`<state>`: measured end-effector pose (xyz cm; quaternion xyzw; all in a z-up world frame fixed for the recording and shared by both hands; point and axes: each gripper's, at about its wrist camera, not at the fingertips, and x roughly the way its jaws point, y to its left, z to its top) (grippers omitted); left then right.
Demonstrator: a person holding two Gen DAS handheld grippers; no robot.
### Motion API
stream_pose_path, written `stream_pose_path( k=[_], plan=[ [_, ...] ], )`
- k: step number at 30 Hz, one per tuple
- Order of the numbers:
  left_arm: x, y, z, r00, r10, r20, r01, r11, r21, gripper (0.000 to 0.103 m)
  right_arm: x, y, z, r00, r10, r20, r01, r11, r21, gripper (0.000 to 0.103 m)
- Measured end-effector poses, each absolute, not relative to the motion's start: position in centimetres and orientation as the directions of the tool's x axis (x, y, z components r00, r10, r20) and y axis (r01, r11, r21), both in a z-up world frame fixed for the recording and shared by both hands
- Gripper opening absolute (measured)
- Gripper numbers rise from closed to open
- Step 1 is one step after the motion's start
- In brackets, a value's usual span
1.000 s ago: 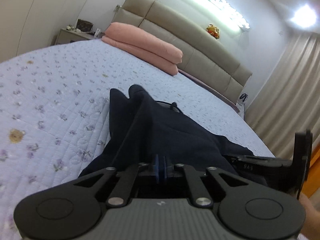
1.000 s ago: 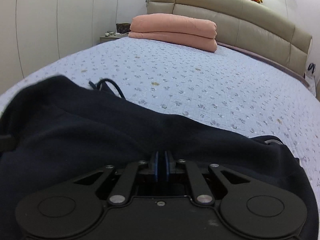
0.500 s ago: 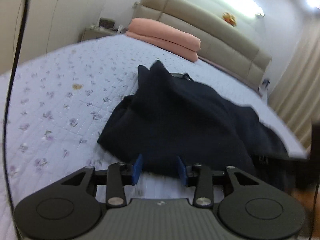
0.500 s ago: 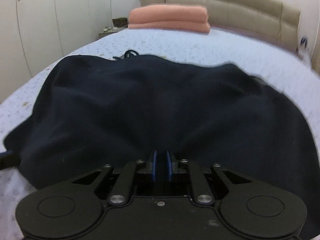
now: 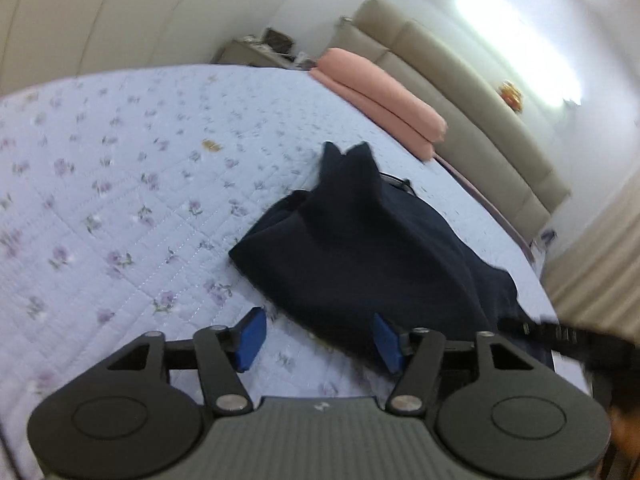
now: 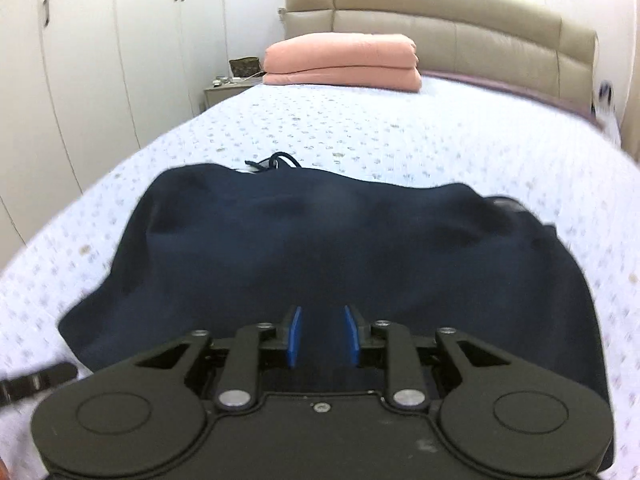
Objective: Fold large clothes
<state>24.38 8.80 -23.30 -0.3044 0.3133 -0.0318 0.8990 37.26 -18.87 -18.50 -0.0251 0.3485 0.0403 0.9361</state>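
Observation:
A dark navy garment (image 5: 360,256) lies in a folded heap on the flowered bedspread (image 5: 120,200); a drawstring (image 6: 276,162) shows at its far edge. My left gripper (image 5: 318,340) hovers at the garment's near corner with its jaws opening. Its left pad is over bare bedspread and its right pad (image 5: 386,344) is beside the cloth edge, gripping nothing. My right gripper (image 6: 323,336) sits low over the garment's (image 6: 320,248) near hem, jaws opening. Dark cloth shows in the gap, and the pads are not pressing on it.
A folded pink blanket (image 6: 340,60) lies by the beige headboard (image 6: 460,12). A nightstand (image 6: 228,90) and white wardrobe doors (image 6: 100,60) stand on the left. Curtains (image 5: 600,248) hang past the bed's right side. The other gripper shows as a blurred black shape (image 5: 560,336).
Both grippers were shut on the lifted garment; they have let it go and drawn back. The garment now lies flat on the bed and both pairs of jaws stand apart.

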Motion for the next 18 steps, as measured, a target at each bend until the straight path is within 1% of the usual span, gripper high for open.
stream_pose_path(
  k=[2, 4, 5, 6, 8, 10, 11, 12, 16, 17, 18],
  plan=[
    [25.2, 9.2, -24.2, 0.809, -0.25, -0.532, -0.17, 0.767, -0.619, 0.063, 37.5, -18.4, -19.4, 0.757, 0.034, -0.653, -0.081, 0.996, -0.042, 0.028],
    [25.7, 10.0, -25.2, 0.839, -0.288, -0.462, -0.164, 0.675, -0.72, 0.072, 37.7, -18.8, -20.5, 0.739, 0.05, -0.672, -0.071, 0.997, -0.005, 0.027],
    [26.0, 10.3, -25.6, 0.854, -0.297, -0.427, -0.158, 0.635, -0.757, 0.074, 38.1, -19.2, -21.2, 0.735, 0.052, -0.676, -0.052, 0.998, 0.021, 0.028],
    [26.4, 10.4, -25.8, 0.863, -0.293, -0.411, -0.156, 0.619, -0.77, 0.074, 38.3, -19.6, -21.7, 0.733, 0.064, -0.677, -0.04, 0.998, 0.051, 0.028],
    [27.5, 10.7, -26.0, 0.876, -0.284, -0.389, -0.149, 0.609, -0.779, 0.072, 38.4, -20.6, -22.1, 0.742, 0.1, -0.663, -0.021, 0.992, 0.126, 0.027],
    [28.9, 10.7, -26.2, 0.882, -0.266, -0.39, -0.151, 0.623, -0.768, 0.065, 38.5, -21.4, -22.3, 0.744, 0.128, -0.656, -0.015, 0.984, 0.175, 0.027],
    [29.6, 10.6, -26.4, 0.881, -0.261, -0.394, -0.152, 0.633, -0.759, 0.061, 38.4, -21.7, -22.4, 0.744, 0.138, -0.654, -0.016, 0.982, 0.189, 0.027],
    [30.2, 10.6, -26.5, 0.88, -0.26, -0.397, -0.149, 0.643, -0.751, 0.058, 38.5, -21.9, -22.5, 0.744, 0.142, -0.653, -0.02, 0.981, 0.191, 0.027],
    [30.1, 9.8, -26.5, 0.879, -0.278, -0.387, -0.104, 0.68, -0.726, 0.057, 38.4, -22.0, -22.5, 0.746, 0.147, -0.649, -0.029, 0.982, 0.188, 0.027],
    [29.8, 9.6, -26.6, 0.878, -0.286, -0.384, -0.092, 0.687, -0.721, 0.058, 38.3, -22.0, -22.3, 0.747, 0.145, -0.649, -0.023, 0.981, 0.193, 0.027],
    [29.8, 9.4, -26.5, 0.878, -0.291, -0.381, -0.08, 0.696, -0.714, 0.062, 38.3, -22.0, -22.1, 0.751, 0.145, -0.644, -0.019, 0.98, 0.199, 0.027]
  ],
)
